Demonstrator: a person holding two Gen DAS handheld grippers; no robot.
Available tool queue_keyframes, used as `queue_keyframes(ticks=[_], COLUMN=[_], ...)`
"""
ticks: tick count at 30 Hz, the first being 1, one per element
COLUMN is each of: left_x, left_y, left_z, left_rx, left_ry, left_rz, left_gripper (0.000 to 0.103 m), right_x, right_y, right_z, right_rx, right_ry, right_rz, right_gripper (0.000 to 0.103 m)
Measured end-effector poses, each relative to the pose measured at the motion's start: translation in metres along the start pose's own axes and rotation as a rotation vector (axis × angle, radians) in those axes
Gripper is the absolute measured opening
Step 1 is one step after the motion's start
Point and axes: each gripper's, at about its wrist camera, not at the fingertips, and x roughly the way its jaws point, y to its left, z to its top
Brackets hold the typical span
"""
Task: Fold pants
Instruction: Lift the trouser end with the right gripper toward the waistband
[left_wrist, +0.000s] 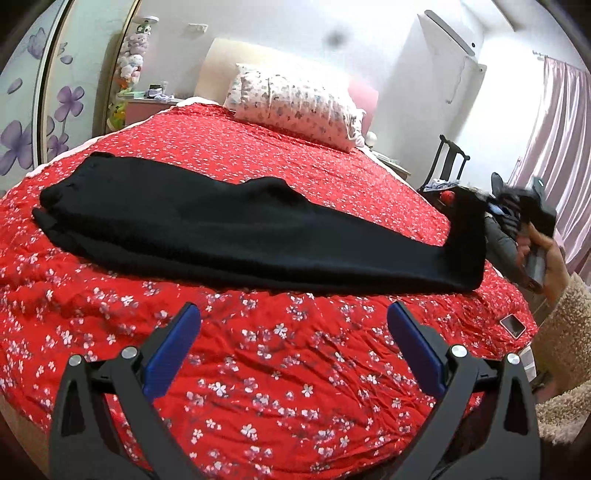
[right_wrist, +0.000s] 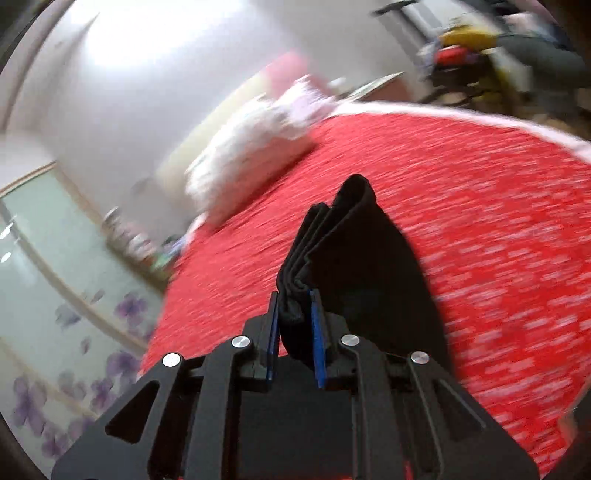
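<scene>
Black pants (left_wrist: 221, 229) lie lengthwise across a red flowered bedspread (left_wrist: 277, 369), folded leg on leg, waist end at the left. My left gripper (left_wrist: 293, 317) is open and empty, hovering over the bedspread in front of the pants. My right gripper (left_wrist: 517, 210) is at the right end of the pants and lifts the cuff end off the bed. In the right wrist view, which is blurred, this gripper (right_wrist: 294, 299) is shut on the bunched black pants (right_wrist: 354, 258).
A flowered pillow (left_wrist: 295, 107) lies at the head of the bed. A phone (left_wrist: 512, 325) lies near the bed's right edge. A black chair (left_wrist: 447, 162) with clutter stands to the right. A wardrobe with purple flowers (left_wrist: 22, 122) is at the left.
</scene>
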Motion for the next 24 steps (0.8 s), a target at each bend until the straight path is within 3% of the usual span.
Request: queue_keyframes(ticks=[4,8,9,11,15,18,21,24], left_x=[-0.007,-0.017,-0.020,-0.024,-0.028,-0.028,-0.028,-0.029], left_y=[0.004,0.011,0.015,0.022,0.035,0.039,0.037,0.035], left_z=[-0.003,-0.007,-0.008,-0.011,-0.013,-0.013,-0.014,-0.017], left_rx=[-0.019,-0.025,-0.028,-0.042,-0.092,-0.114,-0.104,-0.097], left_ry=[-0.006,-0.007,-0.006,-0.006,-0.009,-0.010,-0.011,-0.008], left_rz=[-0.001,0.011,0.018,0.030,0.037,0.033,0.032,0.032], left_gripper=[0.101,0.101,0.101,0.101,0.101,0.101,0.101,0.101], right_x=[0.071,0.141,0.147,0.150,0.138,0.134,0.133,0.142], right_y=[0.050,0.062,0.061,0.065,0.094,0.114,0.122,0.137], right_z=[-0.054,-0.133,-0.139,-0.146,-0.132,-0.150,-0.154,-0.168], right_rx=[-0.049,-0.089,-0.082,-0.061,-0.087,-0.167,-0.137,-0.202], right_ry=[0.169,0.425,0.442,0.433,0.364,0.389,0.370,0.402], right_rz=[0.076,0.006,-0.001,0.004,0.097,0.111,0.174,0.167], right_gripper=[0.016,0.016,0.016,0.016,0.016,0.016,0.016,0.016])
